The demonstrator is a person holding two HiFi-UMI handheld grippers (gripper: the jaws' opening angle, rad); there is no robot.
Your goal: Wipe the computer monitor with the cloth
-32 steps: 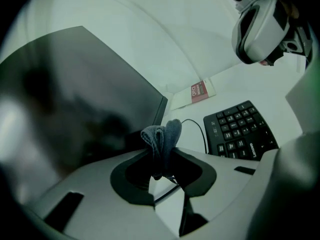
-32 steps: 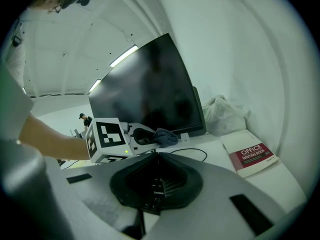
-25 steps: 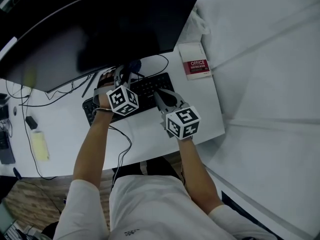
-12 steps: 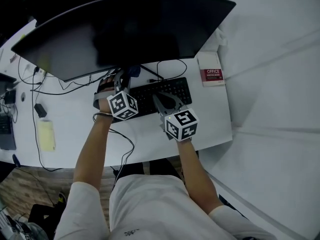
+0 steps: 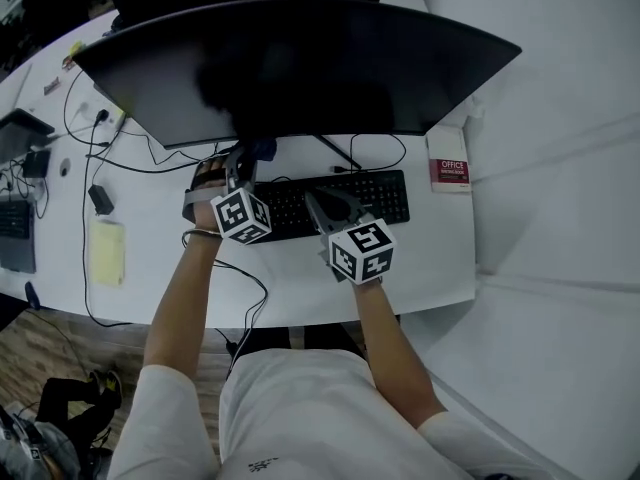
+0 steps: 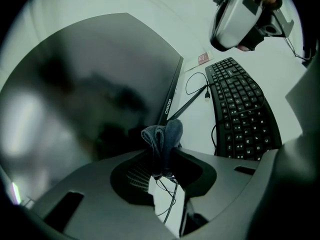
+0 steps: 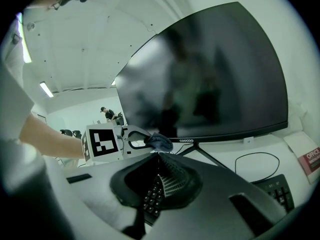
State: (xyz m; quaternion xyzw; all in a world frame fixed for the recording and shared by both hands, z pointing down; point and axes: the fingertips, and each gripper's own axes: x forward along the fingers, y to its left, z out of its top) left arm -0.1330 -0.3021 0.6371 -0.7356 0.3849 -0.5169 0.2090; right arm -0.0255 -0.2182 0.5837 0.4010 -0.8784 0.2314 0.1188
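The wide curved black monitor (image 5: pixel 300 68) stands at the back of the white desk, its screen dark. My left gripper (image 5: pixel 238 166) hovers over the left end of the black keyboard (image 5: pixel 340 200), just below the screen's lower edge. It is shut on a small bunched blue cloth (image 6: pixel 164 136), which sticks out past the jaw tips close to the monitor's (image 6: pixel 90 94) bottom bezel. The cloth (image 7: pixel 160 143) also shows in the right gripper view, in front of the monitor's stand. My right gripper (image 5: pixel 318 200) is over the keyboard's middle, shut with nothing in it.
A red and white booklet (image 5: pixel 449 172) lies right of the keyboard. Cables (image 5: pixel 120 153) trail under the monitor's left side, and a pale yellow pad (image 5: pixel 106 251) sits further left. The desk's front edge (image 5: pixel 300 313) is just ahead of the person's lap.
The head view has swung so that more of the monitor shows. Both grippers stay over the keyboard, and the left one still holds the cloth.
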